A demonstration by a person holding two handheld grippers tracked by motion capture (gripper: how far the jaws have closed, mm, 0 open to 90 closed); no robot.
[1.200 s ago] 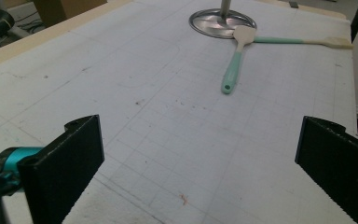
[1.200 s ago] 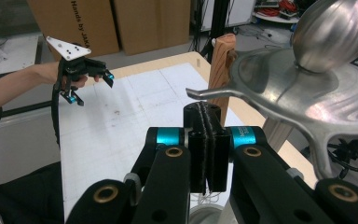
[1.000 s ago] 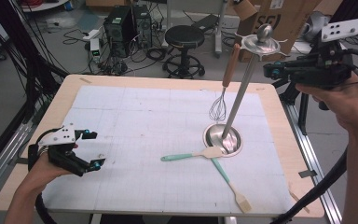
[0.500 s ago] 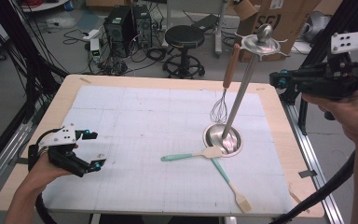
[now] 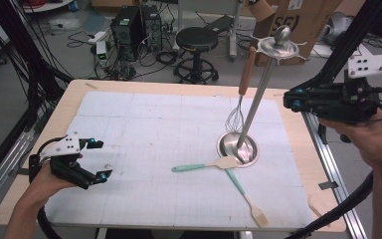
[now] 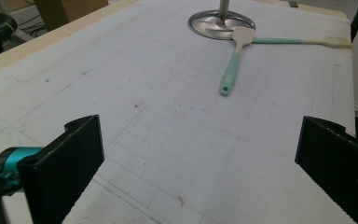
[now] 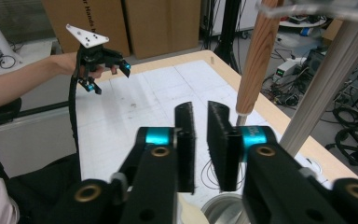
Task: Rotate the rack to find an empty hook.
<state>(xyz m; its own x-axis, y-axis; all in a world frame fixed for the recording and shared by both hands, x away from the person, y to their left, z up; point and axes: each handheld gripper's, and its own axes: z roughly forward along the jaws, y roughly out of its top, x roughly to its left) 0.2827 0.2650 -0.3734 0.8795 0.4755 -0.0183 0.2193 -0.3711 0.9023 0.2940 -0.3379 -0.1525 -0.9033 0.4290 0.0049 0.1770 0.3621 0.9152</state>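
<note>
Wooden-handled wire whisk point(image 5: 238, 102) hangs upright; right tongs point(image 5: 292, 99) slightly parted, left tongs point(image 5: 97, 159) wide, both empty.

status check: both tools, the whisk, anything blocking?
Left tool open, empty. Right tool jaws just parting, empty, beside whisk. Whisk hangs on stand. Nothing blocking.

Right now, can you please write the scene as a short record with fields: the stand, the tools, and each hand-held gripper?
stand: metal utensil stand, round base on the white mat, pole tilted in the high view
whisk: whisk with a wooden handle, hanging from the stand's top disc
spatulas: two teal-handled spatulas flat on the mat, heads crossing at the base
left hand-held gripper: open wide, nothing between the jaws, low over the mat's left side
right hand-held gripper: jaws just opening, small gap, nothing held, close to the whisk handle
</note>
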